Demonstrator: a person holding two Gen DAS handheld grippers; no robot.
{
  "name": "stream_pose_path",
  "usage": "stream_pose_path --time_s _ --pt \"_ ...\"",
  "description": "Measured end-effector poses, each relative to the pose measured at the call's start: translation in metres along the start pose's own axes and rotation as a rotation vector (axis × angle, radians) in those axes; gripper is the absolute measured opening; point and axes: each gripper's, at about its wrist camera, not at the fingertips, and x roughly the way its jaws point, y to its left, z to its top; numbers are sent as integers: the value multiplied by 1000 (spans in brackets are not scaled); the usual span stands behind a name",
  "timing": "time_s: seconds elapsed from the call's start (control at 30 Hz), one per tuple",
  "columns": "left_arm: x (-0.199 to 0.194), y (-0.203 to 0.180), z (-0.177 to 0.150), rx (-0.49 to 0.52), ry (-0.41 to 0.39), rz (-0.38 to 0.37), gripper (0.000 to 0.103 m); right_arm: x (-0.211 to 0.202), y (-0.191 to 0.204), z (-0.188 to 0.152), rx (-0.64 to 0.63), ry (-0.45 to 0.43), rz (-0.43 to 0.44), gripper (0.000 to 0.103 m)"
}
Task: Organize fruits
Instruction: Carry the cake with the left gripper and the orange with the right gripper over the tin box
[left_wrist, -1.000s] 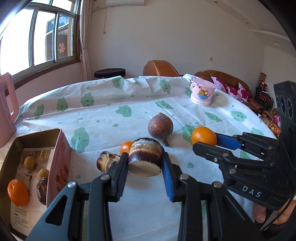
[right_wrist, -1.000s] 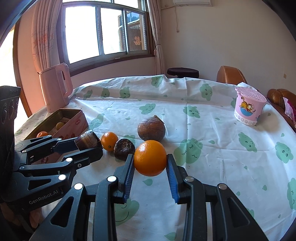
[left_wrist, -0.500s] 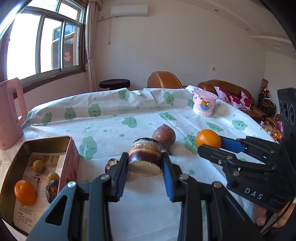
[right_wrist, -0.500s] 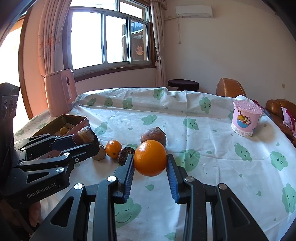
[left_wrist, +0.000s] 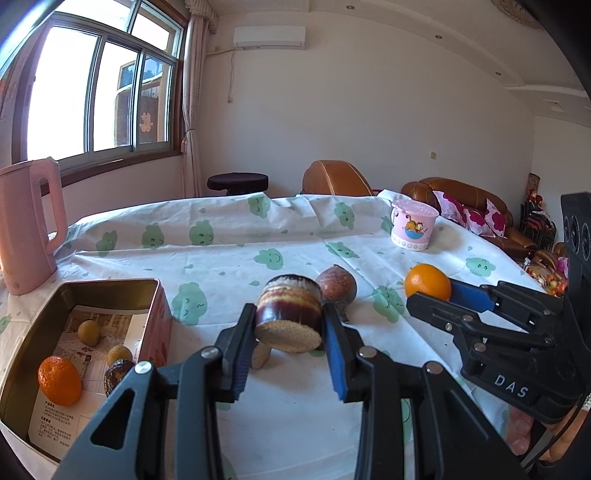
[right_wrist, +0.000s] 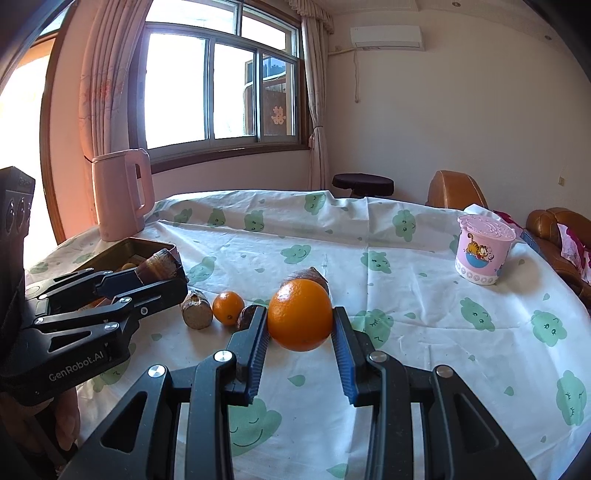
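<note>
While both fruits hang clear of the tablecloth (left_wrist: 280, 417), carrying is the step in hand. Left gripper (left_wrist: 288, 332): jaws clamped on a cut sugarcane piece (left_wrist: 289, 312). Right gripper (right_wrist: 300, 325): jaws clamped on an orange (right_wrist: 300, 319). Next move, judged: swing each over the tin and release. Tin box (left_wrist: 110, 286), near left: small orange, dark fruit, two yellowish fruits. Pink cup (left_wrist: 413, 229), far: lidded, contents hidden.

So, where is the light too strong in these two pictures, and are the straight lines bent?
Left wrist view: the window is blown out white and the ceiling edge curves. Right wrist view: the window glares too, an orange-pink flare falls beside the pink kettle, and the table's edge bows.
</note>
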Motion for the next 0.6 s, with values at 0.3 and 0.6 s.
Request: stream_pose_path --time_s 0.3,0.6 --pt "-6 2 0 -9 -32 16 37 -5 2 0 -6 -25 -3 36" --pt "-12 1 0 -8 -62 33 37 -10 3 0 -10 -50 -8 36"
